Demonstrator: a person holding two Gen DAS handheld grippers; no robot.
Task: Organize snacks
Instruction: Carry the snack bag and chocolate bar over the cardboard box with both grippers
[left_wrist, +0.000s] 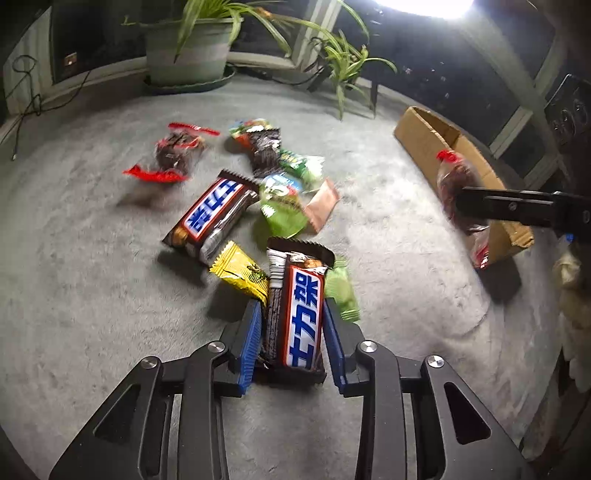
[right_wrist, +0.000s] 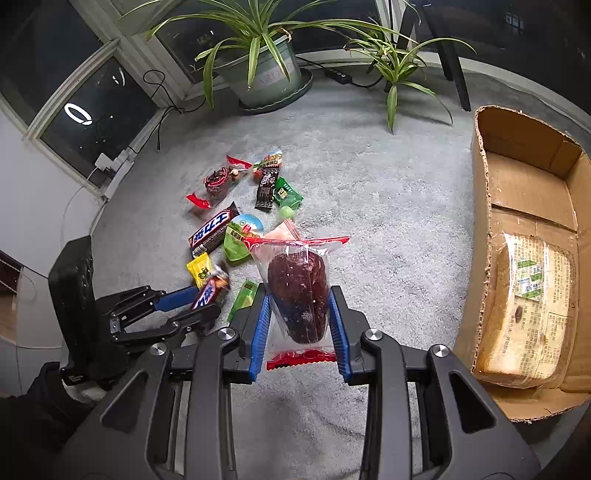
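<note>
We angle both grippers steeply down over the grey carpet. Our left gripper clamps a brown chocolate bar with blue lettering; our right gripper pinches a clear red-edged packet of dark cake. Loose snacks lie ahead; the open cardboard box sits right, holding a wrapped bread loaf.

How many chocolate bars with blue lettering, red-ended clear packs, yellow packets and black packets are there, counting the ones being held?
Chocolate bars: 2, the held bar in the left hand-held gripper and the loose bar
Red-ended packs: 2, the held pack in the right hand-held gripper and the loose pack
Yellow packet: 1
Black packet: 1
Total: 6
</note>
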